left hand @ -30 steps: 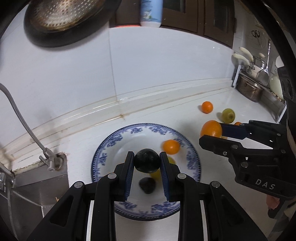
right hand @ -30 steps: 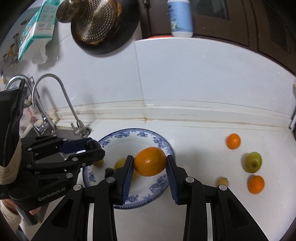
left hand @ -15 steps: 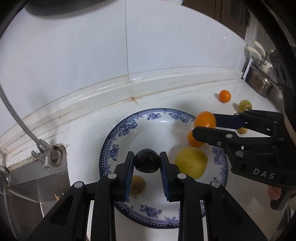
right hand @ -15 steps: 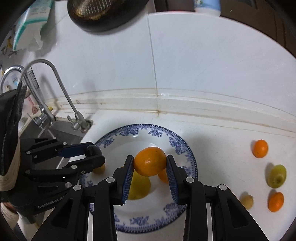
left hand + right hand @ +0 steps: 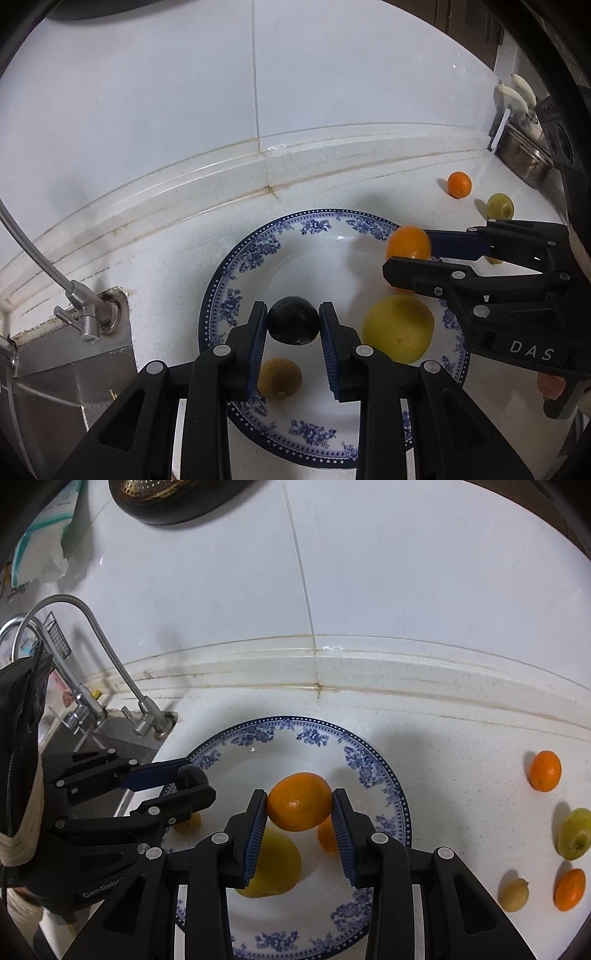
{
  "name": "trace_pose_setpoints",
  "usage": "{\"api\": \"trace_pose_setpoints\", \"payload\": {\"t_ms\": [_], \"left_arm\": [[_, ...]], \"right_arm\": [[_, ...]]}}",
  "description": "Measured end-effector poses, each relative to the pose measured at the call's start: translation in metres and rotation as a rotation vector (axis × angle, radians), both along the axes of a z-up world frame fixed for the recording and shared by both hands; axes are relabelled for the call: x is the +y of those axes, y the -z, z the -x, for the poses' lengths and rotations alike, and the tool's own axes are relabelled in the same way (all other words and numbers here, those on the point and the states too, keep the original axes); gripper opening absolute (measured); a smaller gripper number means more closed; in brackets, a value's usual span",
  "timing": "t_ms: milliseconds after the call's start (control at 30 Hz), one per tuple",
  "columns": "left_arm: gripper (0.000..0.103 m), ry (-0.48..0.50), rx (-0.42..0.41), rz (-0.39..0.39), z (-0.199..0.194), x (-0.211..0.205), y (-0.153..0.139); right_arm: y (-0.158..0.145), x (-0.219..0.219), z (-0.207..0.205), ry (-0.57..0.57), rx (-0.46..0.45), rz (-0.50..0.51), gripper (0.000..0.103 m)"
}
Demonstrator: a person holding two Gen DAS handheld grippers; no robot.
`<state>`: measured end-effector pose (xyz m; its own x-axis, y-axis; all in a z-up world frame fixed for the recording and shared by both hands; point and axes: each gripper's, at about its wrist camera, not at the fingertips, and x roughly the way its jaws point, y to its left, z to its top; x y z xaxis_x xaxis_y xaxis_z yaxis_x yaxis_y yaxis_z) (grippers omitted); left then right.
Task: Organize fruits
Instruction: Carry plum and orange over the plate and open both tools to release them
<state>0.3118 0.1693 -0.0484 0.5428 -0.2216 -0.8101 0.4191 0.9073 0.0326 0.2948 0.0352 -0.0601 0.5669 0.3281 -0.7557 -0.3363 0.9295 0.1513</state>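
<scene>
two hand-held grippers here, both full. the left hand-held gripper (image 5: 293, 325) is clamped on one dark fruit (image 5: 293, 320), round, matte and nearly black, held just above the plate (image 5: 236, 280). the right hand-held gripper (image 5: 299, 812) is squeezing one orange (image 5: 299, 801), smooth and glossy with a pebbled skin, also held over the plate.

one plate only: round white ceramic with a blue floral rim and a ring of dots, sitting on a speckled white surface (image 5: 461, 775).

on the plate i count three loose fruits: one big smooth yellow fruit (image 5: 398, 328) at about 3 o'clock from the left wrist view, one small brownish-yellow fruit (image 5: 279, 377) at 6 o'clock right under the left fingers, and one small orange one (image 5: 327, 834) mostly hidden behind the right gripper.

off the plate, out at 3 o'clock from the right wrist view, four more: two small oranges (image 5: 545, 770) (image 5: 570, 889), one green-yellow fruit (image 5: 574, 833) and one little tan fruit (image 5: 514, 894).

one steel faucet (image 5: 107, 657) at 9 o'clock, glossy white wall tiles (image 5: 406, 572) behind.
</scene>
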Motion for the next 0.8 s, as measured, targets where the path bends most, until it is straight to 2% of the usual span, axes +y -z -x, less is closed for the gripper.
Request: {"api": "trace_pose_setpoints", "payload": {"t_ms": [67,100,167,467,800], "left_arm": [[0.039,-0.002,-0.013,-0.002,0.003,0.0,-0.003],[0.041,-0.006,-0.019,-0.003,0.004,0.0,-0.004],[0.041,-0.019,-0.031,-0.012,0.007,0.002,-0.008],[0.044,-0.05,-0.127,-0.017,0.04,-0.004,-0.038],[0.061,-0.021,-0.238,0.024,0.08,-0.037,-0.072]], "right_arm": [[0.0,-0.001,0.0,-0.004,0.001,0.001,0.038],[0.0,-0.001,0.001,-0.001,-0.003,0.001,0.044],[-0.001,-0.002,0.002,0.01,-0.01,-0.004,0.05],[-0.025,-0.017,0.034,0.046,-0.101,-0.009,0.05],[-0.049,-0.055,0.083,0.114,-0.155,-0.025,0.05]]}}
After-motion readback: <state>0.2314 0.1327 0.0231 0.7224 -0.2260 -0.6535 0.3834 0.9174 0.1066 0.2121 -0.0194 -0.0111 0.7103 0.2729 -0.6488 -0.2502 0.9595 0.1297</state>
